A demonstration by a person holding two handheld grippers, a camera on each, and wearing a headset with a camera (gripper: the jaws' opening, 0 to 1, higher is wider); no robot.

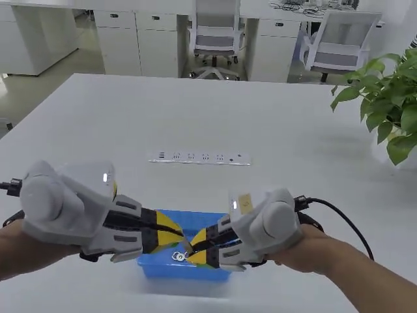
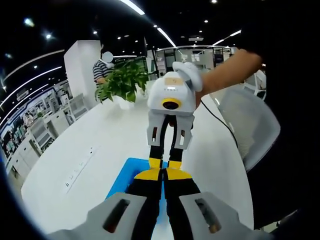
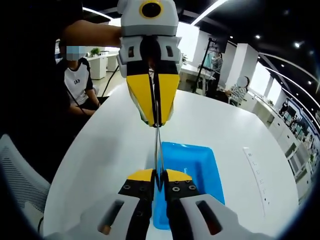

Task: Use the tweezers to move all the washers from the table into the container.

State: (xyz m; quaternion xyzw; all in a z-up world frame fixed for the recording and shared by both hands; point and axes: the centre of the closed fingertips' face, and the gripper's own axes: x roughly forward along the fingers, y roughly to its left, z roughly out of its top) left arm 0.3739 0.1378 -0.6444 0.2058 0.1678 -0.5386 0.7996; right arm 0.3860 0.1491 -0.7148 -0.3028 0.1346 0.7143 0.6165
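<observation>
A blue container (image 1: 186,268) sits on the white table (image 1: 273,130) near its front edge. My left gripper (image 1: 177,242) and right gripper (image 1: 195,252) meet tip to tip just above it. Thin metal tweezers (image 3: 157,150) run between them; the right gripper (image 3: 159,176) is shut on one end and the left gripper (image 3: 155,120) is shut on the other. A small shiny metal piece (image 1: 179,256) shows between the tips; I cannot tell if it is a washer. In the left gripper view my own jaws (image 2: 163,175) touch the right gripper (image 2: 166,163) over the container (image 2: 125,176).
A white power strip (image 1: 199,158) lies at the middle of the table. A potted plant (image 1: 391,104) stands at the right edge. Office chairs (image 1: 215,32) and white cabinets stand beyond the far edge. A seated person (image 3: 75,80) is to one side.
</observation>
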